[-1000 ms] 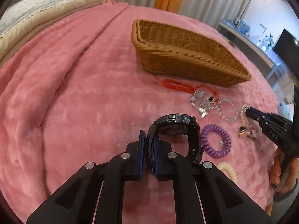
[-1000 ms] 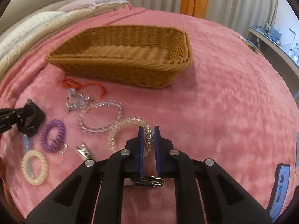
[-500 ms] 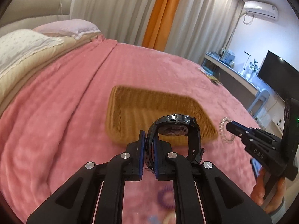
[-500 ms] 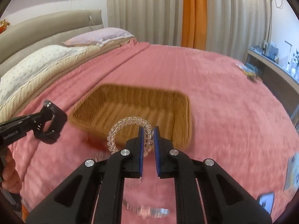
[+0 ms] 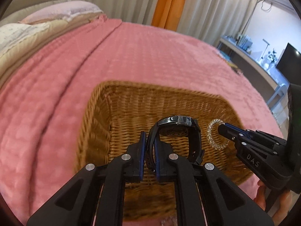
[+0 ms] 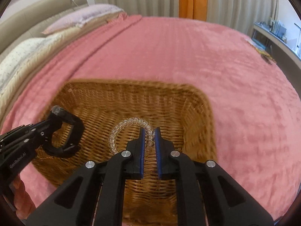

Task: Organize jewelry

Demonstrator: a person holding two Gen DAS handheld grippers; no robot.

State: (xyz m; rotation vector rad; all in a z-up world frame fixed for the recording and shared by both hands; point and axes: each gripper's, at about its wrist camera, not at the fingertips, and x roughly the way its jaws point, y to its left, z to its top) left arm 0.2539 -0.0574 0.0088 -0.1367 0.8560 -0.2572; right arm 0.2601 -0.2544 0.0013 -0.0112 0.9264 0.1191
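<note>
A woven wicker basket [image 5: 97, 128] [image 6: 199, 116] lies on the pink bed cover. My left gripper [image 5: 150, 137] is shut on the strap of a black wristwatch [image 5: 176, 126] and holds it over the inside of the basket. In the right wrist view that watch [image 6: 71, 130] hangs at the basket's left side. My right gripper [image 6: 150, 133] is shut on a clear beaded bracelet [image 6: 128, 124], also held above the basket's inside. From the left wrist view the bracelet [image 5: 212, 135] shows at the tip of the right gripper [image 5: 221, 130], just right of the watch.
The pink blanket [image 6: 188, 56] covers the bed all round the basket. Pillows [image 6: 84, 17] lie at the far left. A desk with a monitor [image 5: 286, 62] stands past the bed's right edge. A hand [image 5: 263, 197] grips the right tool.
Both grippers have lifted off the blanket and travelled forward, carrying the watch and the bracelet from the jewelry pile to above the basket's inside. The pile has dropped out of view.
</note>
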